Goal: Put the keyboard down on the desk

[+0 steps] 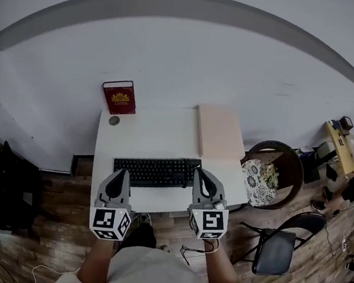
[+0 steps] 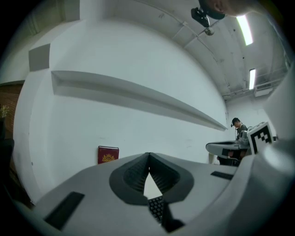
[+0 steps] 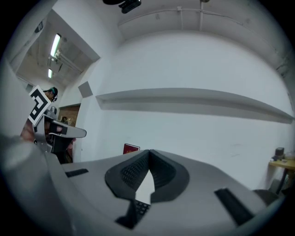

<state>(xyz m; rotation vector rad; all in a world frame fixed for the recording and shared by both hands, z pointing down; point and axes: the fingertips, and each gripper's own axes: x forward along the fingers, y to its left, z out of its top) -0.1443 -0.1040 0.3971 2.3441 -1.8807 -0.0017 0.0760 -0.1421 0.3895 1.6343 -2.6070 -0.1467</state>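
Observation:
A black keyboard (image 1: 156, 171) lies flat on the white desk (image 1: 159, 132), near its front edge. My left gripper (image 1: 121, 173) hovers over the desk's front left, its tips just left of the keyboard's left end. My right gripper (image 1: 201, 172) is at the keyboard's right end. Both are shut with nothing between the jaws. In the left gripper view the tips (image 2: 148, 156) meet, and a patch of keyboard keys (image 2: 156, 207) shows below them. The right gripper view shows the same: tips (image 3: 148, 152) together, keys (image 3: 140, 208) underneath.
A red book (image 1: 119, 97) stands against the wall at the desk's back left, with a small round object (image 1: 114, 121) beside it. A beige board (image 1: 219, 133) lies on the desk's right side. A round chair with a patterned cushion (image 1: 260, 179) and a folding chair (image 1: 275, 250) stand to the right.

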